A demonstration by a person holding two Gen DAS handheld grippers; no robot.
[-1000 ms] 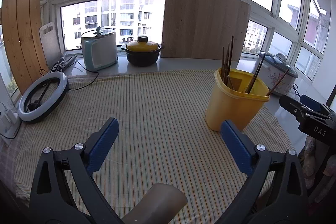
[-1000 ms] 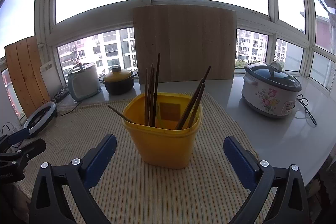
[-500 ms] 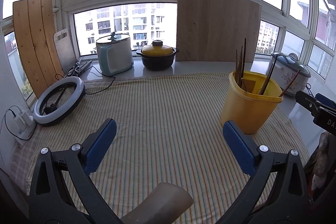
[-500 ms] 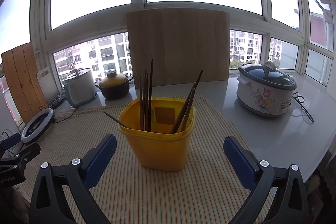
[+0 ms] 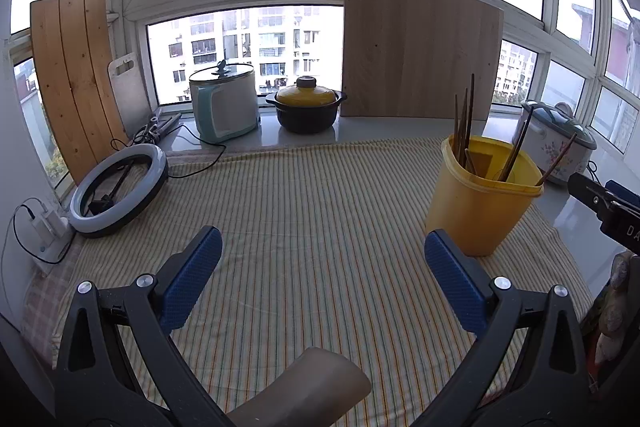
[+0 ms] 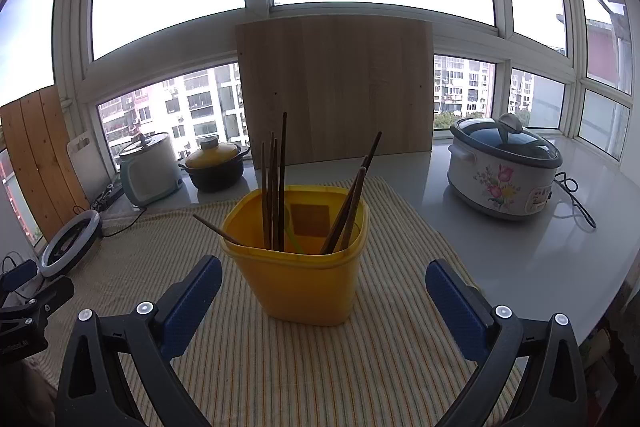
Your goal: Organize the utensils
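Chopsticks (image 6: 276, 195) stand upright and leaning inside yellow container (image 6: 304, 279) on striped cloth (image 5: 320, 211). Right gripper (image 6: 323, 293) fingers spread wide, empty, container just ahead between them. Left gripper (image 5: 323, 275) also wide, empty, over bare cloth, container ahead-right.

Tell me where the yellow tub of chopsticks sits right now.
The yellow tub stands upright on the striped cloth, centred ahead of the open right tool. In the left wrist view it sits far right, near the floral cooker.

ring light (image 5: 118, 189), clay pot (image 5: 307, 105) — floral cooker (image 6: 503, 174)
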